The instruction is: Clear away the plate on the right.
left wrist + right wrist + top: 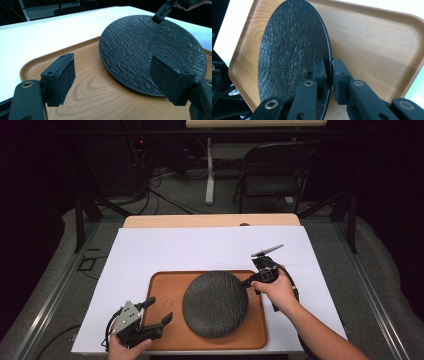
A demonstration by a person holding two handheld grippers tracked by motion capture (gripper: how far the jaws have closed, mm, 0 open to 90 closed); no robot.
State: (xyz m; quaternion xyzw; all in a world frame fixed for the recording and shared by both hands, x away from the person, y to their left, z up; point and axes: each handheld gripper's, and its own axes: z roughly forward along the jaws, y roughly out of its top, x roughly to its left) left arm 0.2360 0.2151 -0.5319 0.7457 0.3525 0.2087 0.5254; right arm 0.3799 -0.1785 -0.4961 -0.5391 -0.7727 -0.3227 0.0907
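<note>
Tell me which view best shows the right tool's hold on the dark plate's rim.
The right gripper view: the right tool straddles the dark plate rim, one pad on each face. The high view shows that tool at the plate's right edge, the contact small. The left gripper view catches one tip over the plate's far side.

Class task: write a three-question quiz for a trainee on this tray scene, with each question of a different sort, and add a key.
1. True or false: the plate lies on the tray.
2. Which gripper has the plate's rim between its fingers: A left, B right?
3. Fill in: the left gripper is ____.

Key: 1 true. 2 B, the right gripper straddles the rim. 3 open, near the tray's left end, nothing between its fingers.
</note>
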